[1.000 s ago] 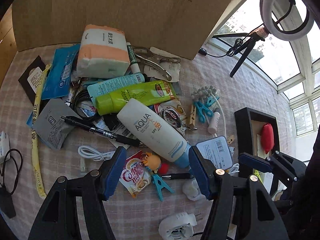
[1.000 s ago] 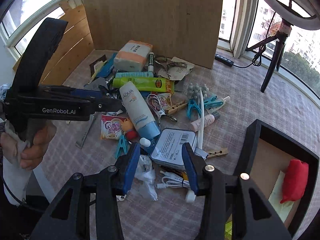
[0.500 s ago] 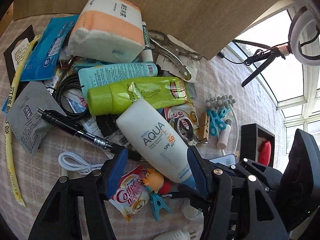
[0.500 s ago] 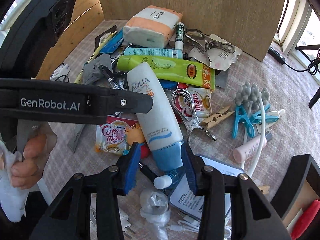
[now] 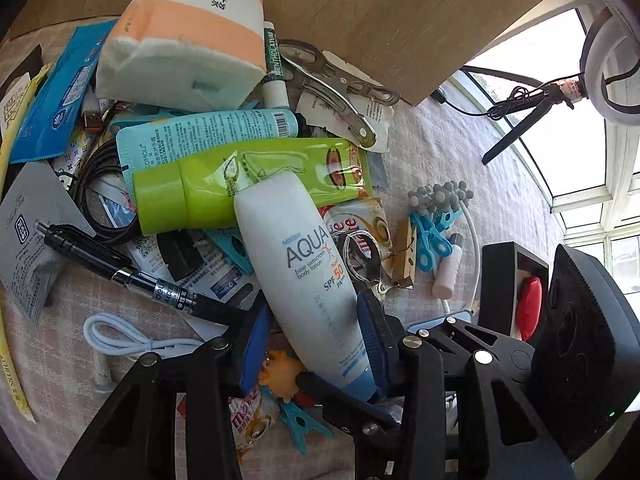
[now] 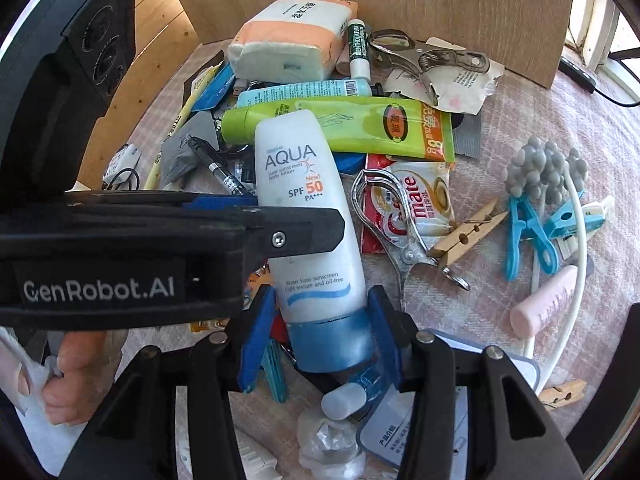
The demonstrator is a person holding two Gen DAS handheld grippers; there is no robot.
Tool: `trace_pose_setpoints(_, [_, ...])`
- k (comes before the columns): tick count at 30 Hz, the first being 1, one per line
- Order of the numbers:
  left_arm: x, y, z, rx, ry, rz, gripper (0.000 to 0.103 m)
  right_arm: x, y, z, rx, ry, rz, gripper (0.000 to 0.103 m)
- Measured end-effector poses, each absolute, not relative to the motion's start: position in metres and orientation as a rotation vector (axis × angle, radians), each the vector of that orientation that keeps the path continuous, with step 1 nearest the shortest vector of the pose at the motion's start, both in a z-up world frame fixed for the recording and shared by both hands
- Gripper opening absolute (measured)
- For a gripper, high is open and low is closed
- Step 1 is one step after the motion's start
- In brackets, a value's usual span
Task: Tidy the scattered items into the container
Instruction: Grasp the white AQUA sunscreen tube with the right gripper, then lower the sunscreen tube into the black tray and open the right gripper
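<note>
Two grippers meet at one sunscreen bottle (image 5: pixel 308 264), which lies on the pile of scattered items in the middle of the desk (image 6: pixel 540 128). We keep the right gripper (image 6: pixel 320 336) with its fingers apart around the blue cap, and the left gripper (image 5: pixel 312 340) with fingers apart around the lower body, not yet clamped. We think the bottle is chosen because it lies on top. The black container (image 5: pixel 496 280) waits to the right, well apart.

Bright window (image 5: pixel 560 120) daylight, sharp focus, fisheye-warped edges.
</note>
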State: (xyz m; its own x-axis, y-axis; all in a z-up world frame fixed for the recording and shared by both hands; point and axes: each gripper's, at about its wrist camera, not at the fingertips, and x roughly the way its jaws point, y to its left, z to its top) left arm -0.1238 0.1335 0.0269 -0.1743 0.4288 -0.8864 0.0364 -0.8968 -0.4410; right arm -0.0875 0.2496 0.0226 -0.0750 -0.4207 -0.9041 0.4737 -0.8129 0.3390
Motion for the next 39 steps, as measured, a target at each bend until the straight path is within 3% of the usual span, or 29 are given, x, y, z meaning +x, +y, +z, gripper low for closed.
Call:
trace_pose_setpoints(17, [-0.095,0.173,0.097,-1.629,-0.45,2.179,0.038,-0.057,0.28,0.081,1.545,-0.033,-2.087,0.046])
trace_pose_setpoints(35, [-0.052,0.37,0.153,-1.461,-0.12,1.934,0.039,0.009,0.44,0.139,1.59,-0.213,-2.427,0.046])
trace_pose_setpoints(36, [-0.05,0.381,0.154,-1.455,-0.088,1.929,0.041,0.013,0.45,0.141,1.597,-0.227,-2.448,0.046])
trace_pose_setpoints(38, [-0.046,0.398,0.156,-1.46,-0.024,1.943,0.059,0.021,0.466,0.143,1.617,-0.227,-2.494,0.047])
trace_pose_setpoints(39, [-0.043,0.402,0.158,-1.452,-0.02,1.94,0.06,0.024,0.472,0.144,1.631,-0.208,-2.517,0.047])
